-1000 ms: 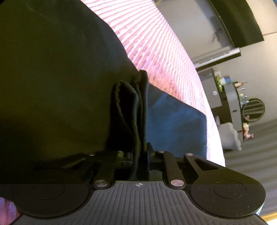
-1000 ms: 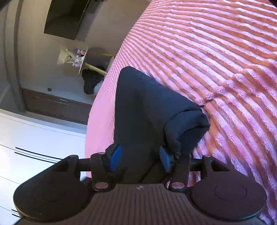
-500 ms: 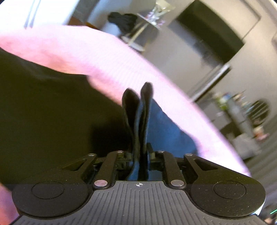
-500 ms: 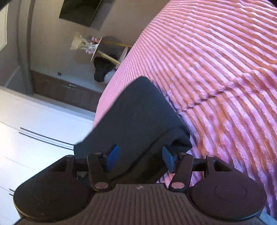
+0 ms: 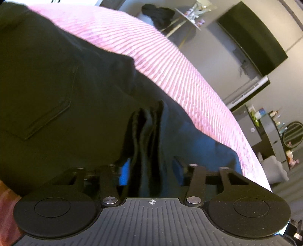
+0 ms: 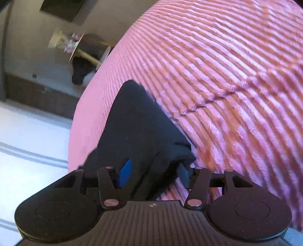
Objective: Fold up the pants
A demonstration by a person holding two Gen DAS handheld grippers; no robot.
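Note:
Dark navy pants (image 5: 56,90) lie on a pink ribbed bedspread (image 5: 170,62), a back pocket showing at the left. My left gripper (image 5: 149,168) is open, its blue pads apart, with a bunched fold of the pants standing loose between them. In the right wrist view another part of the pants (image 6: 136,121) lies on the bedspread (image 6: 236,85). My right gripper (image 6: 153,172) is open around this cloth, which slumps between the pads.
Beyond the bed edge stand a dark TV (image 5: 251,39), a small table with dark clothing (image 5: 159,13), a shelf with bottles (image 5: 269,121) and white wardrobe doors (image 6: 28,142).
The left gripper has opened and let go of the fold it was pinching. Both cameras have swung; the pants now lie lower on the bed, and the right gripper's cloth has sagged.

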